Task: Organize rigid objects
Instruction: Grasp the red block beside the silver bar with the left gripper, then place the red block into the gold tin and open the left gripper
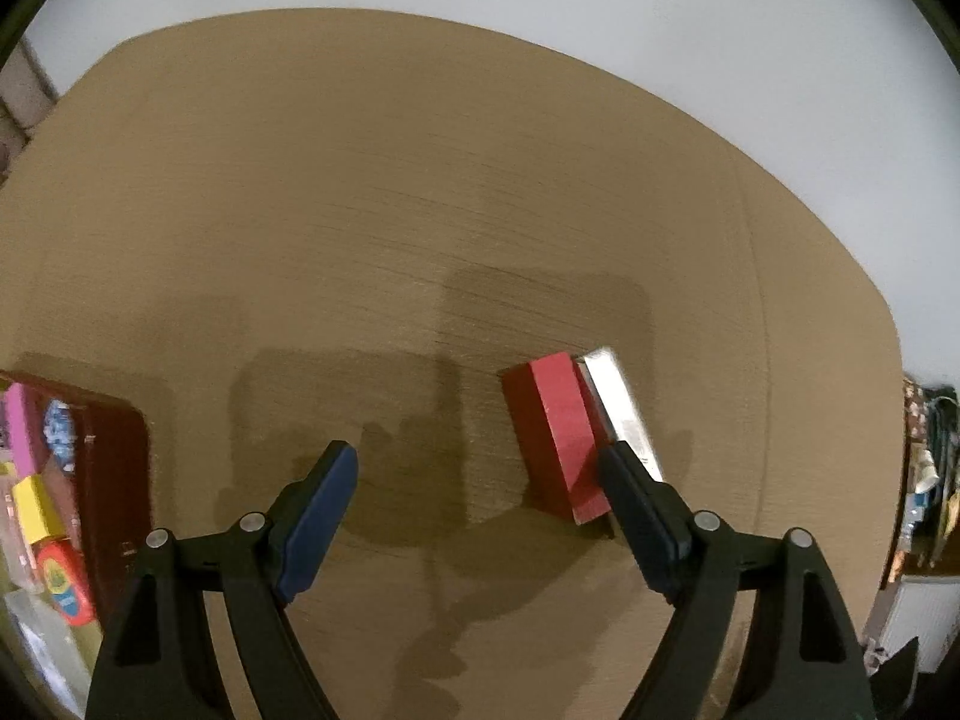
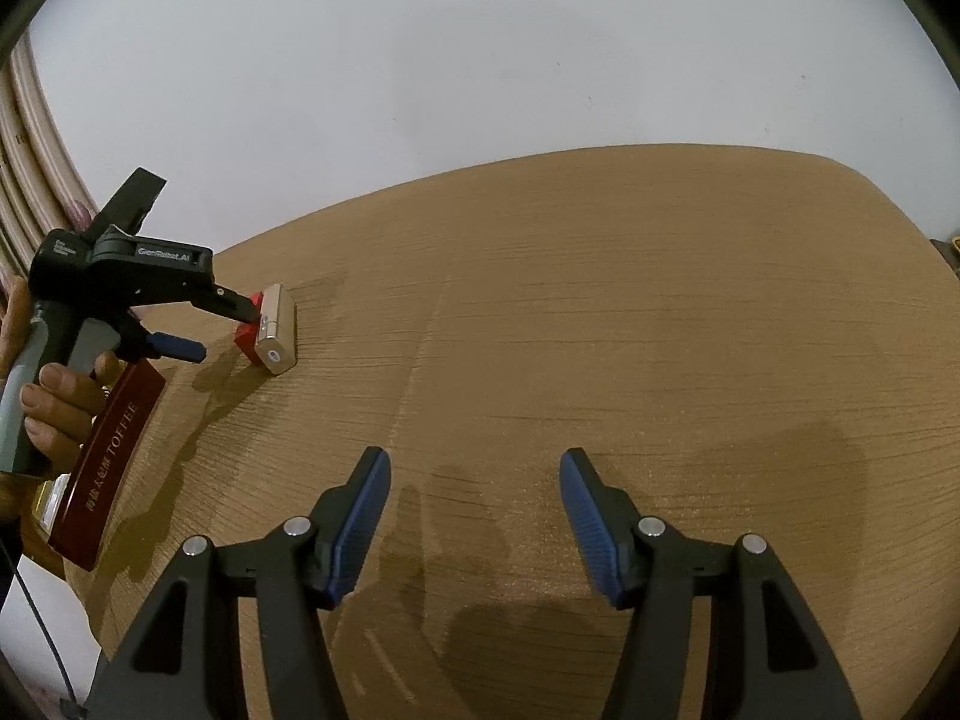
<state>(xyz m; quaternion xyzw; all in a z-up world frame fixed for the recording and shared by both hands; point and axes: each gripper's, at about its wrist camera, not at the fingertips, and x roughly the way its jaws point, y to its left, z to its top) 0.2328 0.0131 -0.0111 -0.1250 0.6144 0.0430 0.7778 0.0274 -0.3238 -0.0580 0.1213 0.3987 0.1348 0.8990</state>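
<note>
On the tan wood-grain bench [image 1: 420, 192], right of centre in the left wrist view, a red rectangular block [image 1: 555, 432] lies flat with a shiny silver-gold metal bar [image 1: 621, 414] pressed against its right side; the two touch along their length. Left tool [image 1: 474, 468] spread wide, gripping nothing; its right finger [image 1: 636, 510] overlaps the near end of the red block and bar, contact hard to tell, left finger well apart from them. In the right wrist view the left tool [image 2: 225, 324] reaches over the same pair from the left, held by a hand [image 2: 54, 396]. Dark red box lid printed TOFFEE [image 2: 108, 462] sits at the bench's left edge, near the hand. Dark red box [image 1: 114, 480] at far left holds a pink block [image 1: 21, 426] and a yellow block [image 1: 36, 507]. Right tool [image 2: 474, 480] spread apart, empty, hovering over bare bench well away from the block.
</note>
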